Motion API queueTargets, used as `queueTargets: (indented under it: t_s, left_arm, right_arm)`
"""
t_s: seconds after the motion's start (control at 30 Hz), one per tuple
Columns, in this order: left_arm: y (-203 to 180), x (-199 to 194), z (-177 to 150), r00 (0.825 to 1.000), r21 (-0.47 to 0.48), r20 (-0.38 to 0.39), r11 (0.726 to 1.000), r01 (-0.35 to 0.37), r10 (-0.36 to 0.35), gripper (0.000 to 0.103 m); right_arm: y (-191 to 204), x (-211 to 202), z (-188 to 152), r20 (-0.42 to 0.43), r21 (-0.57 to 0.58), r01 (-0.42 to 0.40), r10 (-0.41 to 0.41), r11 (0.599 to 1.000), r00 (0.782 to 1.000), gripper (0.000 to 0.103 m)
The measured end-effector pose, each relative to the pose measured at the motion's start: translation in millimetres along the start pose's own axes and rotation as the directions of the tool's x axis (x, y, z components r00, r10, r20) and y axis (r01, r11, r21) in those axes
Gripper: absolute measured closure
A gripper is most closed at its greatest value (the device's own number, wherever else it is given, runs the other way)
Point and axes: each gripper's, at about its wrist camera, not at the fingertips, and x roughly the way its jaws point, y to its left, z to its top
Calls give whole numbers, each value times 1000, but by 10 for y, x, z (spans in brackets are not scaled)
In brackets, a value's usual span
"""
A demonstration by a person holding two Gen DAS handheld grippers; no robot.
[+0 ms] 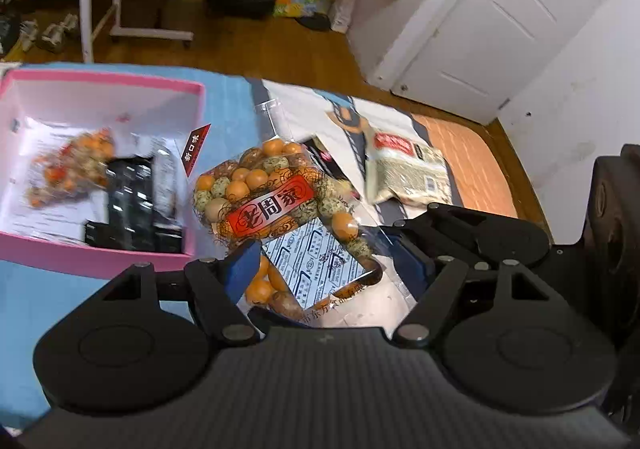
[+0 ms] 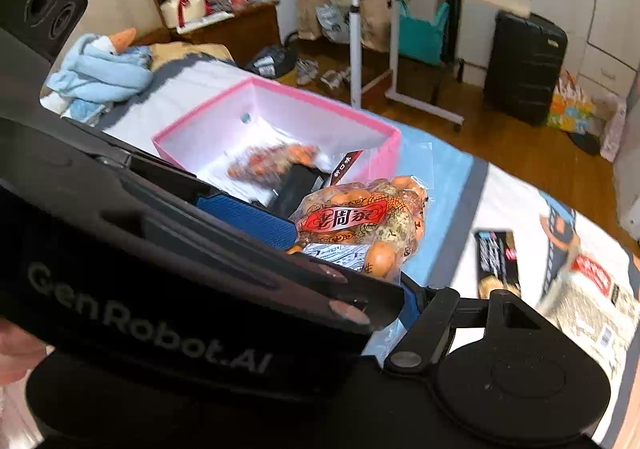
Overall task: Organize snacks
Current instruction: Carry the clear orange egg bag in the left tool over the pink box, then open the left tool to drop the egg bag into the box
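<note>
Egg snack bag sits gripped between our left gripper fingers, just right of the pink box rim, over the bed. Our right gripper is mostly hidden; we cannot tell its state. Rice pack lies apart, rightward.

Clear egg snack bag, red label facing up, sits clamped between the jaws and tilted. Pink box, open-topped, lies beyond the jaws to their left, holding a similar bag and dark packets. Pale grain packet lies flat beyond the jaws, right.
</note>
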Motion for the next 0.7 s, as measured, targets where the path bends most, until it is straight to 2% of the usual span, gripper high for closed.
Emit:
queueTargets:
  t_s: [0.17, 0.4, 0.53, 0.7]
  left_arm:
    - [281, -200, 149, 998, -16, 30, 998, -56, 56, 30]
    - [955, -372, 303, 988, -92, 62, 986, -136, 142, 29]
    - [1370, -325, 328, 979, -138, 89, 976, -169, 182, 30]
    - [1850, -132, 406, 975, -184, 76, 963, -194, 211, 30]
  right_arm:
    - [166, 194, 240, 33, -27, -42, 43, 999, 999, 27]
    - [483, 670, 605, 40, -65, -124, 127, 990, 991, 27]
    - [651, 1048, 777, 36, -92, -147, 151, 985, 988, 27]
    - [726, 1490, 912, 18, -86, -162, 164, 983, 986, 27]
